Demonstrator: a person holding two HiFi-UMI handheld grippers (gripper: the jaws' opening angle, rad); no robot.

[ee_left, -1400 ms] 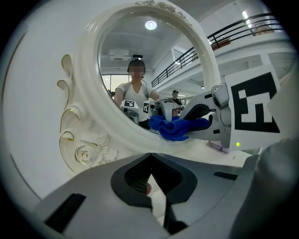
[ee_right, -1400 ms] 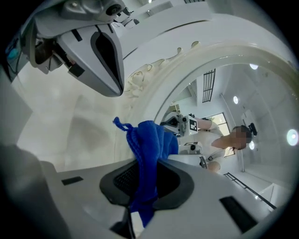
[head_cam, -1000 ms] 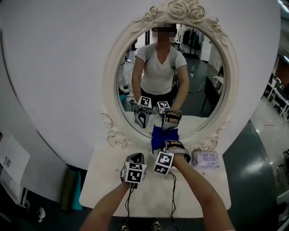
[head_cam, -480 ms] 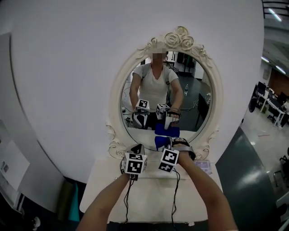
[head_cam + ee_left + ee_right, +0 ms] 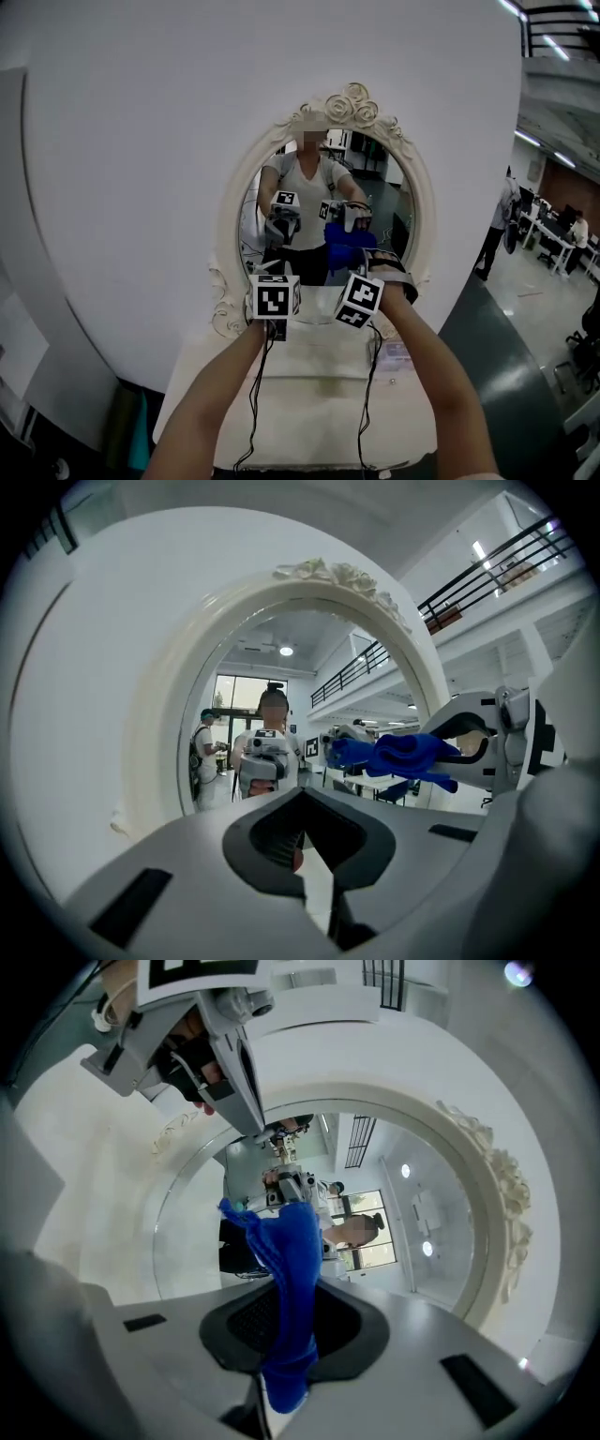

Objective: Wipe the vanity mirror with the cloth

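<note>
Wiping step: my right hand-held gripper [image 5: 281,1335] clenches the blue cloth [image 5: 286,1269] up at the vanity mirror [image 5: 394,206], my left hand-held gripper [image 5: 302,841] is closed and empty; next, I'd press and sweep it across.

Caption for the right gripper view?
Right gripper shut on a blue cloth in front of the white-framed vanity mirror.

No word, brand or number can be read from here. The left gripper's cube [image 5: 273,300] and the right gripper's cube [image 5: 359,300] carry only black-and-white square patterns. Below the right fingers [image 5: 422,1335], a pale packet [image 5: 395,355] on the counter [image 5: 309,394] has print too blurred to read.
</note>
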